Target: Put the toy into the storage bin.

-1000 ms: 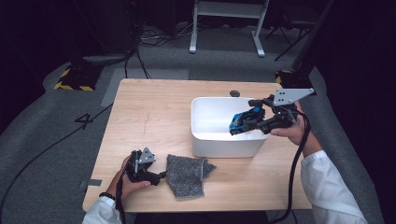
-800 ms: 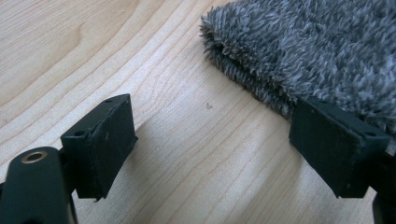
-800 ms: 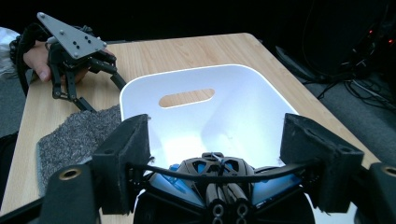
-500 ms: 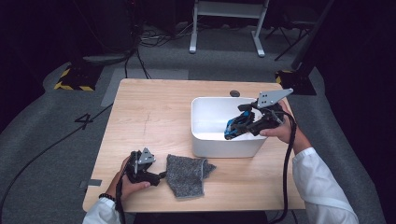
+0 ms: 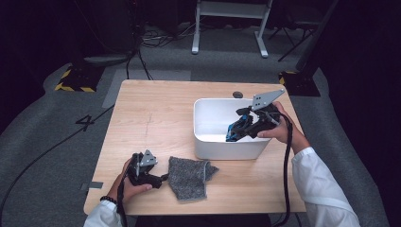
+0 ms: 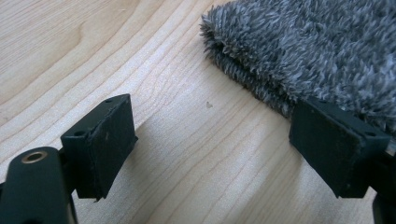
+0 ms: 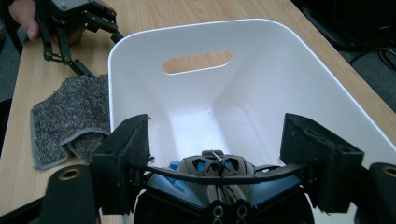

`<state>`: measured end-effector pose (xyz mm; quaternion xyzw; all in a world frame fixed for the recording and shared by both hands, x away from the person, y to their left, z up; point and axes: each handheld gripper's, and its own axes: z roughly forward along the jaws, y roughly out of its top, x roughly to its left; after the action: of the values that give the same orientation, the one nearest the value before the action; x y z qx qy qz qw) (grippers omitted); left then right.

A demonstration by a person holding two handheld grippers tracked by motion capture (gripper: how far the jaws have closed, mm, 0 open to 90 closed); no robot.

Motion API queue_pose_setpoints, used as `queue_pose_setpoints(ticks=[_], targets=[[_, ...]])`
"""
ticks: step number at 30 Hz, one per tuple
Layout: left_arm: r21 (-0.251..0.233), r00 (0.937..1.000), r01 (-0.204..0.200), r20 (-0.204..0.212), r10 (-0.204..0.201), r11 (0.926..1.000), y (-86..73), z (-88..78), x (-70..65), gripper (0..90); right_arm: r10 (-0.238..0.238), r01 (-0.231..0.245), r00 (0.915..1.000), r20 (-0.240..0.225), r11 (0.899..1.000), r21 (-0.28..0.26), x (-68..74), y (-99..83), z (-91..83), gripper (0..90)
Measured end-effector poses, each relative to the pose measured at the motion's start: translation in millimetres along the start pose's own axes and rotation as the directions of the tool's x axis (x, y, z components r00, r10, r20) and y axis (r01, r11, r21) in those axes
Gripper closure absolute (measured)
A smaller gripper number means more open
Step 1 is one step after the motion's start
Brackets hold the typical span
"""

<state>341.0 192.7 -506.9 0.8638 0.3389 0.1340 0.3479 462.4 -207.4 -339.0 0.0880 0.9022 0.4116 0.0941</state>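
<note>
One surface (image 5: 156,118) carries one white bin (image 5: 213,142) and one grey cloth (image 5: 187,177). One blue-and-black object (image 7: 215,175) sits between the right tongs' pads, over the bin. There are two tongs: the left tongs (image 5: 158,178) and the right tongs (image 5: 232,133), one per hand. Each of the tongs has two black pads (image 6: 105,140). The bin's far wall has one handle slot (image 7: 197,62).

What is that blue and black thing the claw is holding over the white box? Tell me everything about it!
The blue and black thing looks like hard plastic: a black frame with cut-out holes and bright blue showing through and underneath. A thin black bar runs across it. The right gripper is shut on it, one of the fingers pressing each side. It hangs just inside the white tub, above the floor.
</note>
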Motion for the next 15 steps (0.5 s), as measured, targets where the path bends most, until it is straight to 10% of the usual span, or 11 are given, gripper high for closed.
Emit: queue_pose_setpoints(ticks=[15], targets=[[0.000, 1.0000, 0.000, -0.001, 0.000, 1.0000, -0.1, -0.1, -0.1, 14.7, -0.005, 0.008, 0.9991, -0.043, 0.998, 0.067, 0.5, 3.5, 18.2, 24.8]])
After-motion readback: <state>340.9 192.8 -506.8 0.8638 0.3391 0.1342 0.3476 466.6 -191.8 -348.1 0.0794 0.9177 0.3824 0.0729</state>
